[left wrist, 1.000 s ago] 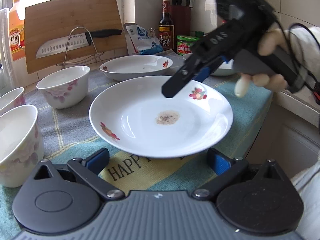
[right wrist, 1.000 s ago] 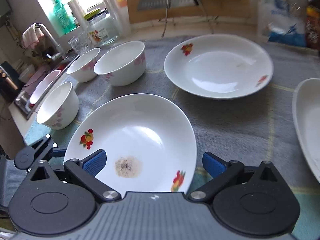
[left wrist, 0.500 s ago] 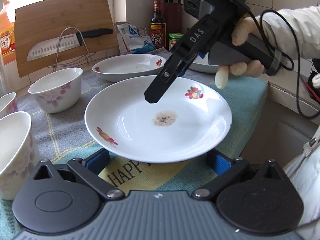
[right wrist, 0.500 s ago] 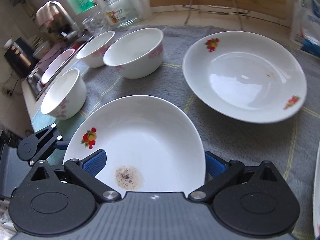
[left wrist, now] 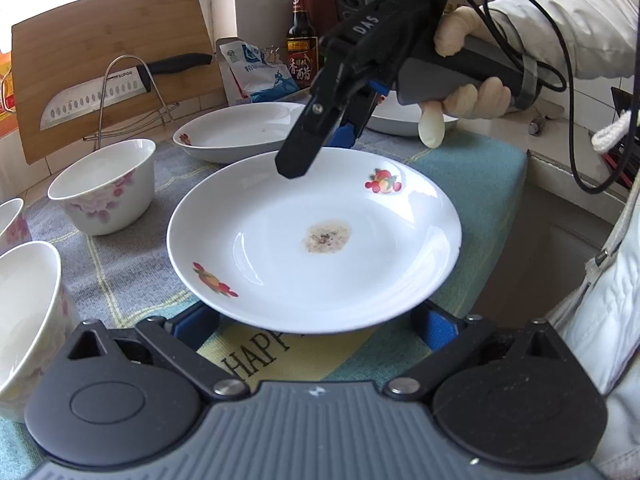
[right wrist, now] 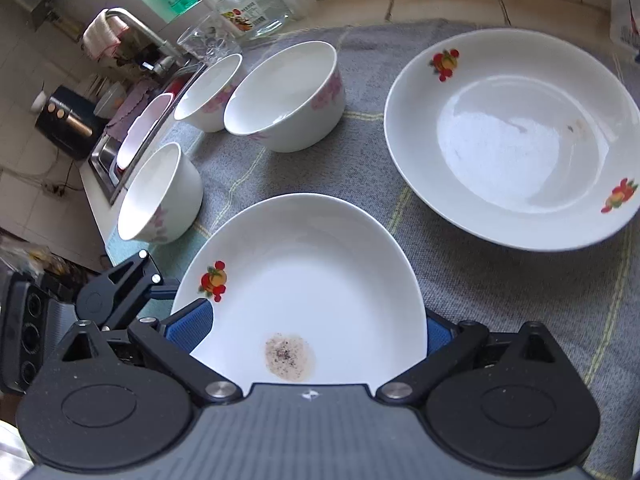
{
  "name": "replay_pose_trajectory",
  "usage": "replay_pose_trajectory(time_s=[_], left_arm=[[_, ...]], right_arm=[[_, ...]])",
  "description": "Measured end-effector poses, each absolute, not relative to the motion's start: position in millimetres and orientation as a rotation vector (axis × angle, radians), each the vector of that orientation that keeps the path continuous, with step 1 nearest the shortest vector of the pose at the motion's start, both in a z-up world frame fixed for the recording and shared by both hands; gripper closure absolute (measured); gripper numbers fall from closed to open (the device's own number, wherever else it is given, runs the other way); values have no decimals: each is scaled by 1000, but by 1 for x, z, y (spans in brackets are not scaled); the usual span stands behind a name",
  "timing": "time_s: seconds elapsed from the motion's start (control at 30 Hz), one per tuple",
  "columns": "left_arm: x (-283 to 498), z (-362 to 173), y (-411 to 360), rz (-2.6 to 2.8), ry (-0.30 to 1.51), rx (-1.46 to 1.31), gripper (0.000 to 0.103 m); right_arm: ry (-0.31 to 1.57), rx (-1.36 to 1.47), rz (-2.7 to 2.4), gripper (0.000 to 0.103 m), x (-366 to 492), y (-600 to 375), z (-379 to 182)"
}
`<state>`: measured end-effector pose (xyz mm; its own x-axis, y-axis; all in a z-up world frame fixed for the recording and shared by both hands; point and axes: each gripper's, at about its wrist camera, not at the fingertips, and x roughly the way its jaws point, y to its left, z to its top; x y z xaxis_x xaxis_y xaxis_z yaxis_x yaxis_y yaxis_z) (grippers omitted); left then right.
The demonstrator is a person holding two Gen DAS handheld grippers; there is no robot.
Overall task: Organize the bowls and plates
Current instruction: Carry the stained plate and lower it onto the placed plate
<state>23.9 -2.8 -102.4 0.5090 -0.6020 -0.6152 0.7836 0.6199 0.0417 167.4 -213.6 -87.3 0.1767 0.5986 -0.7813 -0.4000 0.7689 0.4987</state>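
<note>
left gripper (left wrist: 316,326) low centre, jaws wide, closing round stained plate (left wrist: 316,236), pads clear | right gripper (right wrist: 318,330) lower centre, spread across plate, no grip seen

From my left camera, the near rim of the white fruit-patterned plate (left wrist: 316,236) covers my blue pad tips, so I can't tell if they touch it. The black right gripper (left wrist: 320,148) hides part of the far white dish (left wrist: 404,122). The pale flowered bowl (left wrist: 24,320) runs off frame left.
</note>
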Motion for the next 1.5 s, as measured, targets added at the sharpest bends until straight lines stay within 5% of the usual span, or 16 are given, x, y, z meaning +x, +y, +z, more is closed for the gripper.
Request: replay_pose_trajectory(time_s=[0.87,1.5], left_arm=[[35,-73,-21,-920,608,319,3],[79,-61,-130,-1037,572,334,3]], right_arm=[[1185,233,692,0,165,-242,-59],[1070,268,552,0,162,-362,-30]])
